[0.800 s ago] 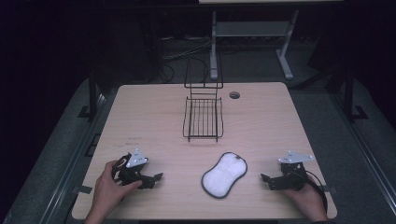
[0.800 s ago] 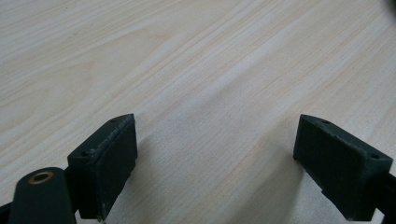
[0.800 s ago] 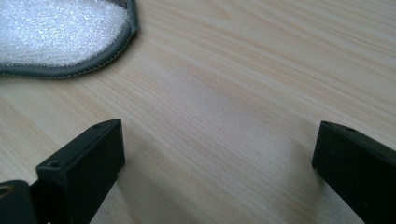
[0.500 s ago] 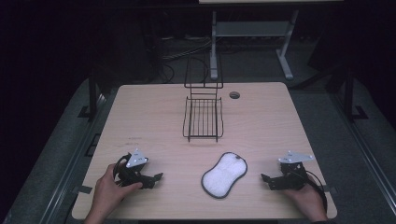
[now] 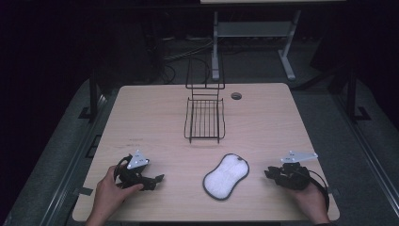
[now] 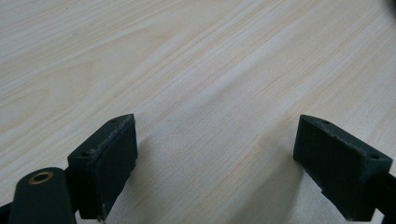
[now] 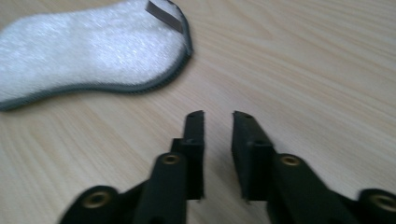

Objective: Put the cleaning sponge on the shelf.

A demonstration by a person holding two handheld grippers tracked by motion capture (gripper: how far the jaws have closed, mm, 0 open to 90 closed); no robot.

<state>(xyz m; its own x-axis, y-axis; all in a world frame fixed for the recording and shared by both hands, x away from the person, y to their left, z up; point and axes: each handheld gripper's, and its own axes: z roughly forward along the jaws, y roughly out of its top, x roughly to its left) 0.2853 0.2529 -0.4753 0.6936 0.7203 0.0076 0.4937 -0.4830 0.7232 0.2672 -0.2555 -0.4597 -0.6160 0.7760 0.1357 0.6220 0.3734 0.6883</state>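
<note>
A white peanut-shaped pad with a dark grey edge [image 5: 226, 175] lies flat on the wooden table [image 5: 141, 117], near the front and a little right of centre. A hand holds my left gripper [image 5: 157, 179] at the front left, well left of the pad. Its jaws stand wide apart over bare wood [image 6: 215, 158]. Another hand holds my right gripper [image 5: 268, 173] at the front right, pointing at the pad from a short way off. In the right gripper view [image 7: 218, 119] its jaws are nearly together with nothing between them, and the pad [image 7: 84, 51] lies ahead to the upper left.
A black wire rack [image 5: 205, 117] with a tall back frame stands at mid-table, beyond the pad. A round cable hole [image 5: 236, 96] sits near the far edge. Past the table are a dark floor and a grey stand [image 5: 254, 28].
</note>
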